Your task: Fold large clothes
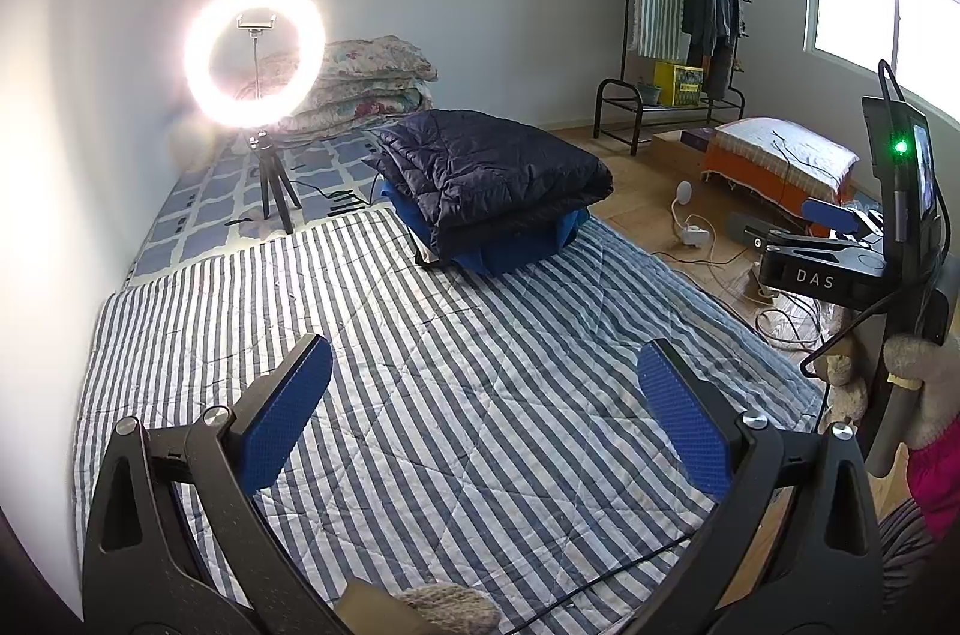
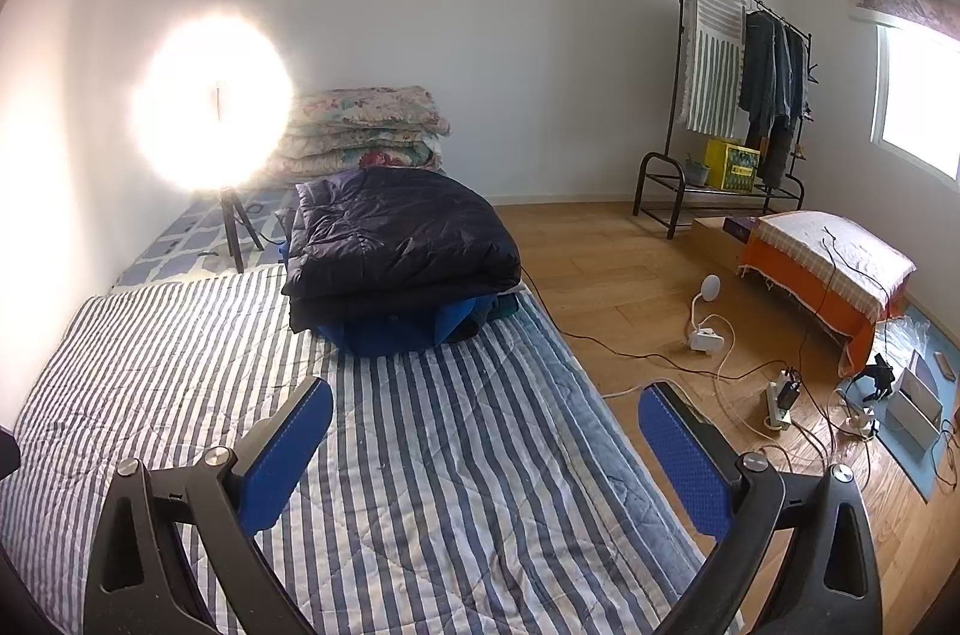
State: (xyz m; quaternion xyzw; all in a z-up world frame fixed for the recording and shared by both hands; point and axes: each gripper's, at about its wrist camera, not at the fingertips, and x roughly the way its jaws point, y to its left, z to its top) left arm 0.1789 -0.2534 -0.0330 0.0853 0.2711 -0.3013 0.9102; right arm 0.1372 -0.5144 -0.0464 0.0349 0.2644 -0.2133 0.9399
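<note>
The left tool (image 1: pixel 486 395) and the right tool (image 2: pixel 486 431) are both held spread wide with nothing between their blue-padded fingers, above a blue-and-white striped quilted bed cover (image 1: pixel 420 365). Farther along the cover, a folded dark navy puffer garment (image 1: pixel 486 173) is stacked on folded blue clothing (image 1: pixel 522 248). Beyond it, a lit ring light on a tripod (image 1: pixel 255 53) is seen before folded floral quilts (image 1: pixel 372 86).

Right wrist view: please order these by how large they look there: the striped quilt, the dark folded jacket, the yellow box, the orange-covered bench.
1. striped quilt
2. dark folded jacket
3. orange-covered bench
4. yellow box

The box stands farthest from the camera, so its true size is unsure.
</note>
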